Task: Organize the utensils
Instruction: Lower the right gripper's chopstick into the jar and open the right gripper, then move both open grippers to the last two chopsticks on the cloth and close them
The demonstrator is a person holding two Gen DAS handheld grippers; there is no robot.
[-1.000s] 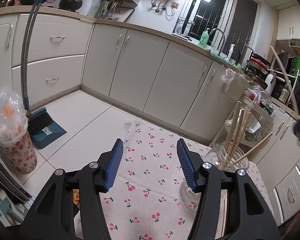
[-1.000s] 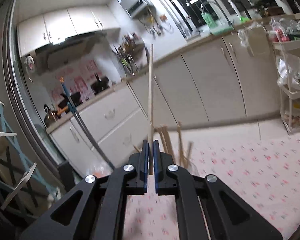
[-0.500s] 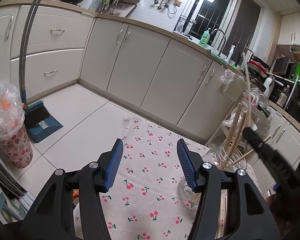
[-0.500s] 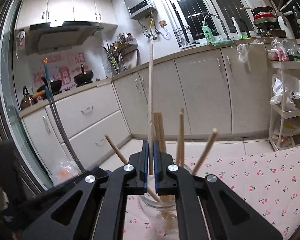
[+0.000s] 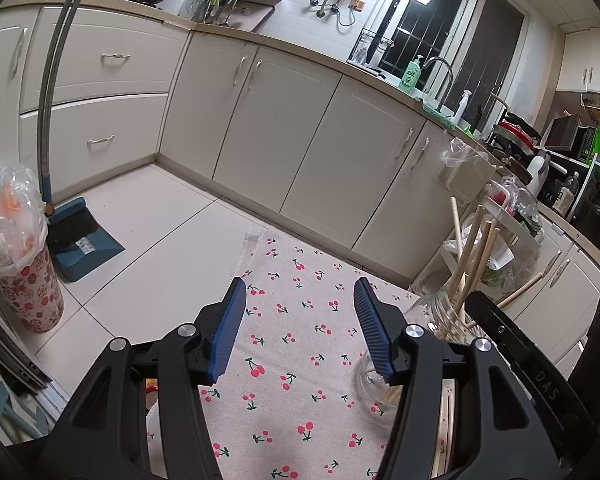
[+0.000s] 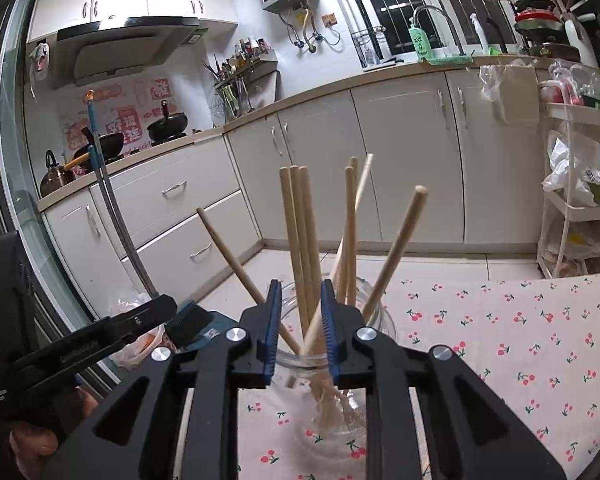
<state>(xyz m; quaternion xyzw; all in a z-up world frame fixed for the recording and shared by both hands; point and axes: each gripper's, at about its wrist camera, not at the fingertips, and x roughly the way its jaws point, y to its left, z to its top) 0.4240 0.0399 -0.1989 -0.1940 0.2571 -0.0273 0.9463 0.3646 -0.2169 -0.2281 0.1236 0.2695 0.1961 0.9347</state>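
A clear glass jar stands on the cherry-print cloth and holds several wooden chopsticks that lean in different directions. My right gripper is open just above the jar's mouth, its blue pads either side of the chopsticks, gripping none. A pale chopstick leans loose in the jar. The jar also shows in the left wrist view, behind the right finger. My left gripper is open and empty above the cloth, left of the jar.
A bin with a plastic bag and a blue dustpan with broom stand on the tiled floor at left. Cream cabinets run along the back. A white rack with bags stands at right. More chopsticks lie on the cloth.
My right gripper came down over the jar, opened and let go of the pale chopstick, which now stands in the jar. My left gripper stayed open and barely moved.
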